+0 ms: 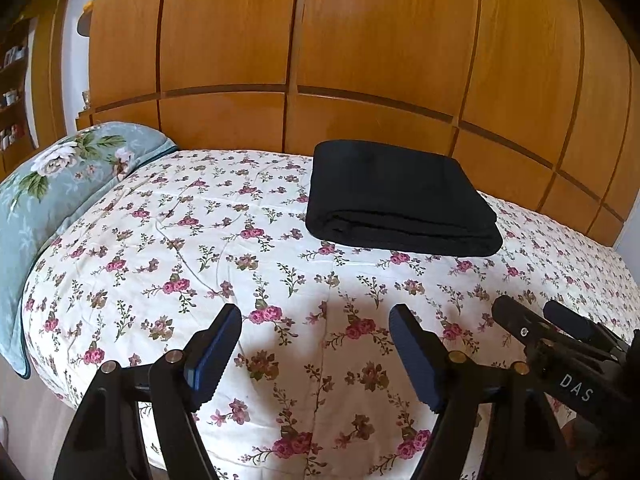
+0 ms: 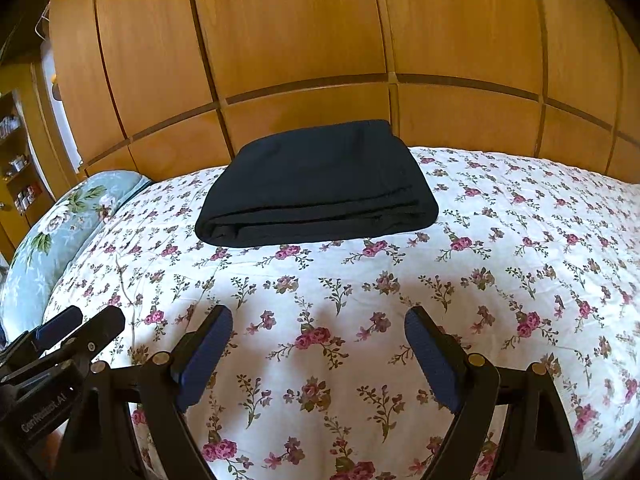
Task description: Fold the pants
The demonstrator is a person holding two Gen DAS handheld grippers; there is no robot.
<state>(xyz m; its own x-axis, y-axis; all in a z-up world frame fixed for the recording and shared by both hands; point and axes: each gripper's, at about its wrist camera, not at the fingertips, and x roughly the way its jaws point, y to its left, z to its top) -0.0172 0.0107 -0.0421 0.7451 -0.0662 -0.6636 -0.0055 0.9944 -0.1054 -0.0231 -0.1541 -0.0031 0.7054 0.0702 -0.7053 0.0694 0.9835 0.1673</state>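
Observation:
Black pants (image 1: 400,196) (image 2: 316,188) lie folded into a flat rectangular stack on the floral bedspread (image 1: 280,288) (image 2: 500,280), near the far side of the bed. My left gripper (image 1: 316,320) hovers over the near part of the bed, well short of the pants, jaws wide apart and empty. My right gripper (image 2: 319,320) is likewise open with nothing between its blue pads (image 2: 434,360). Each gripper shows at the edge of the other's view: the right gripper (image 1: 532,312) at the lower right of the left wrist view, the left gripper (image 2: 92,318) at the lower left of the right wrist view.
A wooden wardrobe wall (image 1: 360,60) (image 2: 320,40) runs behind the bed. A green floral pillow (image 1: 60,184) (image 2: 56,224) lies at the bed's left end. Shelves with small items (image 1: 12,96) stand at the far left.

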